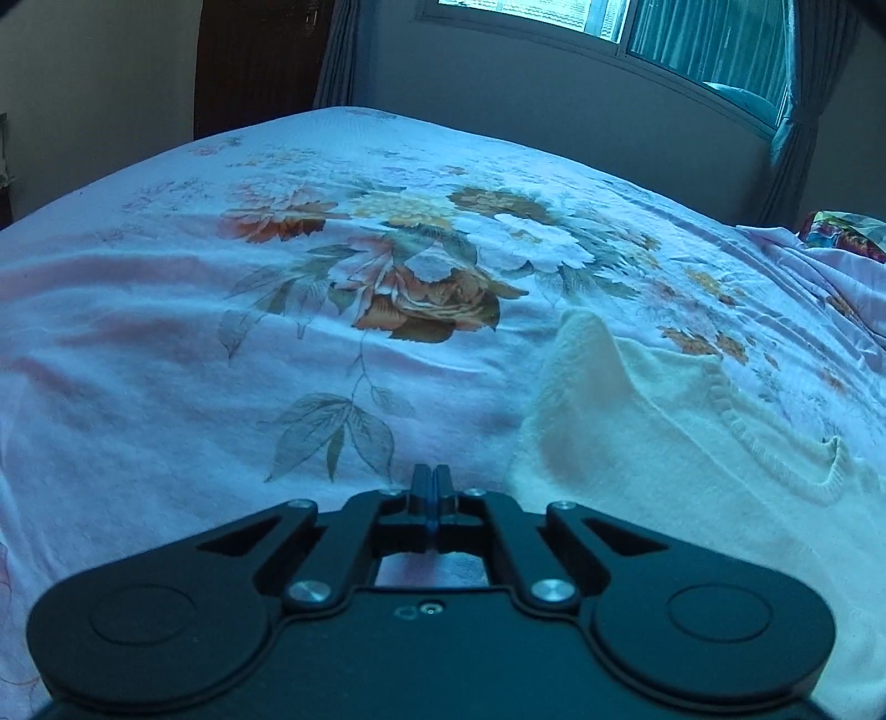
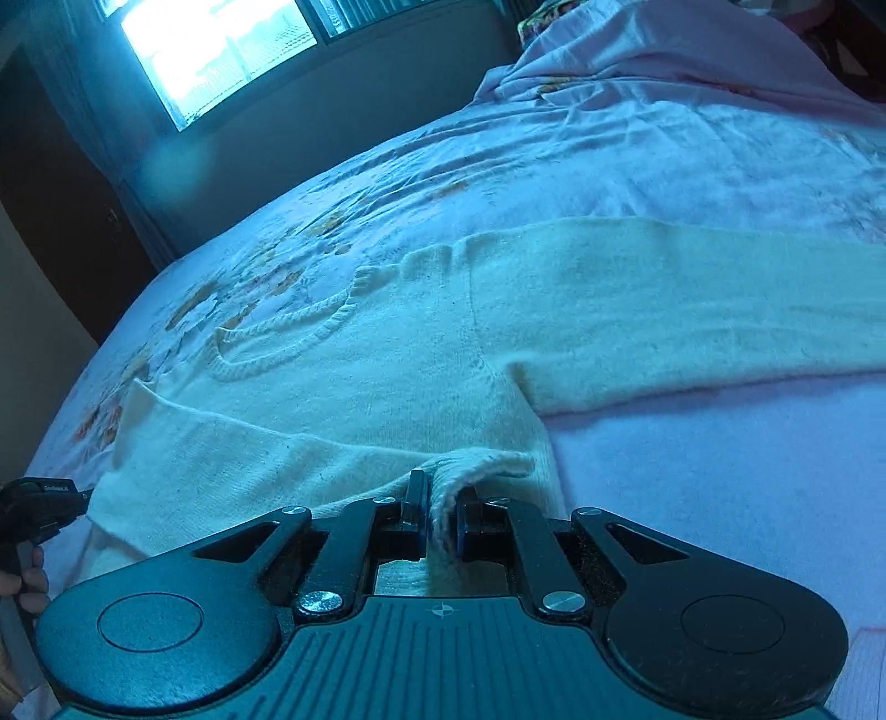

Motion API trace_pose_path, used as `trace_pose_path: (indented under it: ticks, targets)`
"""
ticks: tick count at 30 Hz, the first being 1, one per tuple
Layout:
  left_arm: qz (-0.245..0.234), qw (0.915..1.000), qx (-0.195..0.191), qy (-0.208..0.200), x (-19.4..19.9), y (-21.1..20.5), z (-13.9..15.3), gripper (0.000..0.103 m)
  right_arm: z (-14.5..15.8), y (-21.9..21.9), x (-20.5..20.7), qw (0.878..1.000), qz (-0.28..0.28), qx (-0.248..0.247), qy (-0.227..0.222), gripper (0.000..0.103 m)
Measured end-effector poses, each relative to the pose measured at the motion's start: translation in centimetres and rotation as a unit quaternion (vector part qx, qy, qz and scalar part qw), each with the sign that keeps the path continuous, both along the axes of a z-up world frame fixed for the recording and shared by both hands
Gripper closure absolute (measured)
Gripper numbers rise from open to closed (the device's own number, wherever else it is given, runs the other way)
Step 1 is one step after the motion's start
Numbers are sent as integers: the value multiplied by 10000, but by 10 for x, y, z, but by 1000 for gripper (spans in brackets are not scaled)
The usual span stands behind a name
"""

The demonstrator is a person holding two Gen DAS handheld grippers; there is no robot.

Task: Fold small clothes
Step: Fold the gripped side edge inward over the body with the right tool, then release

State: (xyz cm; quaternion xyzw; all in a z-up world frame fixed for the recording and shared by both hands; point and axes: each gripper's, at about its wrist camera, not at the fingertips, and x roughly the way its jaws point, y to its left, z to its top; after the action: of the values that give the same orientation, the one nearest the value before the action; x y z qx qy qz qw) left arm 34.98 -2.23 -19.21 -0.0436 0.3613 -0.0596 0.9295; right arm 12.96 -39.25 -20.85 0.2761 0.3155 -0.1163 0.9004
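Observation:
A cream knit sweater (image 2: 387,360) lies flat on the floral bedsheet (image 1: 221,360), neckline (image 2: 288,332) toward the far side and one sleeve (image 2: 692,310) stretched out to the right. My right gripper (image 2: 443,498) is shut on a fold of the sweater's near hem, which bulges up between its fingers. My left gripper (image 1: 432,482) is shut with nothing between its fingers. It hovers over bare sheet just left of the sweater (image 1: 664,443). In the right wrist view the left gripper (image 2: 44,498) shows at the left edge, held by a hand (image 2: 22,581).
The bed runs to a wall with a window (image 1: 692,33) and curtains. A colourful pillow (image 1: 847,232) and bunched bedding (image 2: 664,55) lie at the far right. A dark door (image 1: 249,61) stands at the far left.

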Motion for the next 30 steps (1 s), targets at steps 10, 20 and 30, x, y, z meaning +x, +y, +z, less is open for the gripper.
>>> trace_pose_path:
  ticks: [10, 20, 30]
  targets:
    - [-1345, 9908, -44, -162, -36, -71, 32, 93, 32, 13, -42, 9964, -303, -747, -280, 97]
    - [-1203, 9922, 169, 297, -50, -85, 6, 89, 13, 16, -20, 9970, 349, -605, 338, 96]
    - [-1469, 9881, 186, 421, -99, -99, 20, 81, 32, -4, -53, 9978, 98, -652, 91, 48]
